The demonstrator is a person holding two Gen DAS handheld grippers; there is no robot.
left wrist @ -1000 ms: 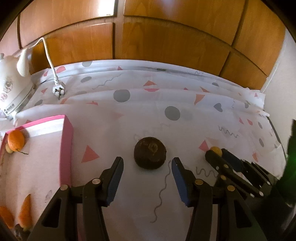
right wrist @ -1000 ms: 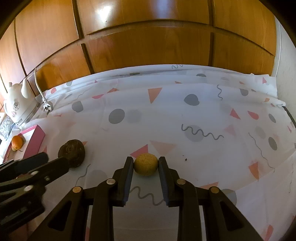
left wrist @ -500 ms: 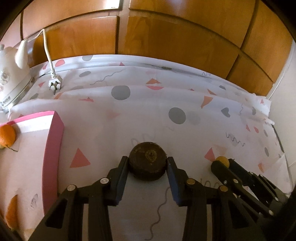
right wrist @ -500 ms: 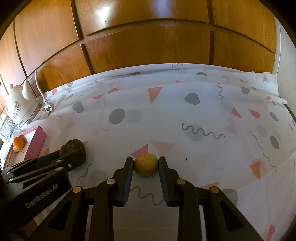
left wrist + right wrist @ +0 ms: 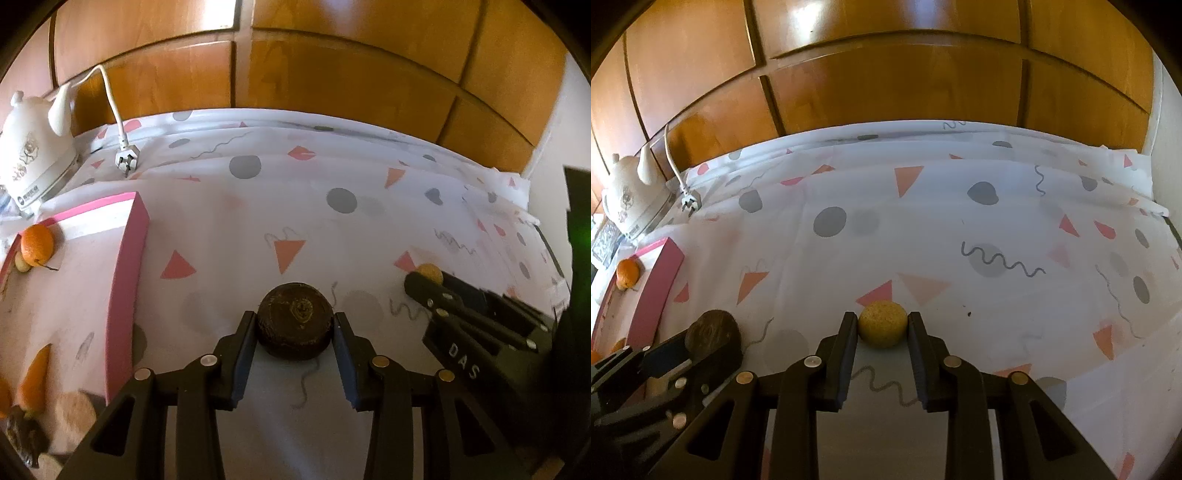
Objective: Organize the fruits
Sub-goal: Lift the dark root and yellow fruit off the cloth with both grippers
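1. Now my left gripper [image 5: 294, 325] tilts down toward the patterned tablecloth [image 5: 332, 229], and its two fingers [image 5: 242, 347] press on either side of a dark brown round fruit [image 5: 294, 325], pinching it at the tips
2. I cannot tell whether the brown fruit still touches the cloth; it sits between the blue pads at mid-height of the fingertips
3. My right gripper [image 5: 882, 328] also angles downward, pressed together on a small yellow round fruit [image 5: 882, 328], which is held right at the fingertips, just above or on the cloth
4. From the right wrist view I see the left gripper low at the left edge with the brown fruit in its tips; from the left wrist view the right gripper lies low at the right, the yellow fruit showing at its tip
5. A pink-rimmed tray [image 5: 127, 280] lies to the left of the left gripper, near it but apart
6. An orange [image 5: 37, 244] rests at the tray's far corner, and orange pieces [image 5: 35, 380] lie at its near end beside a dark item I cannot identify
7. A white kettle [image 5: 33, 155] stands beyond the tray, with its loose plug [image 5: 126, 159] lying on the cloth
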